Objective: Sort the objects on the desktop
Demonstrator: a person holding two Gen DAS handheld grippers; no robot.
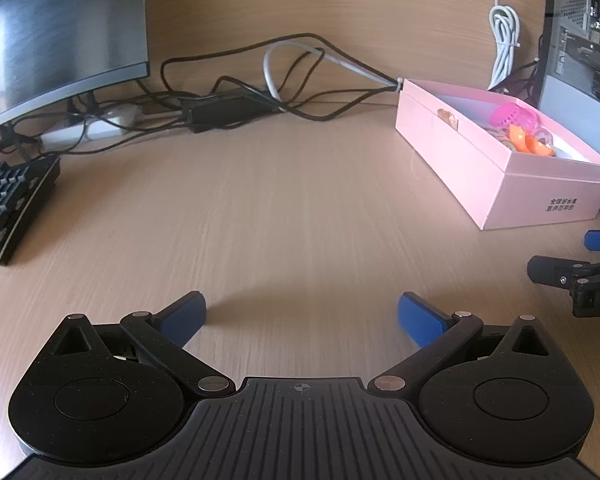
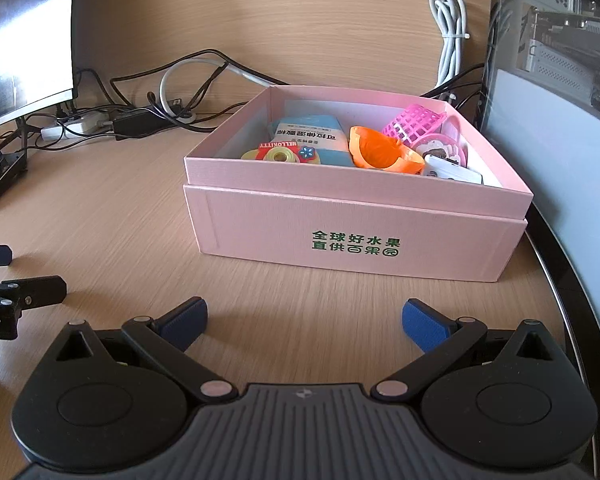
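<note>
Closest to me, my left gripper [image 1: 302, 316] is spread wide and holds nothing, low over the bare worktop [image 1: 292, 208]. My right gripper [image 2: 304, 320] is wide and empty too, just in front of the pink box [image 2: 352, 232]. Inside the box I see a blue packet [image 2: 312, 136], an orange cup [image 2: 376, 152], a pink basket [image 2: 414, 126] and some small toys. I see no loose toys left on the worktop, so I think the sorting is nearly done. To finish well, I would look around slowly and keep both grippers clear of the box wall. Farther back are the keyboard [image 1: 8, 204], the monitor [image 1: 56, 32] and tangled cables [image 1: 236, 92].
</note>
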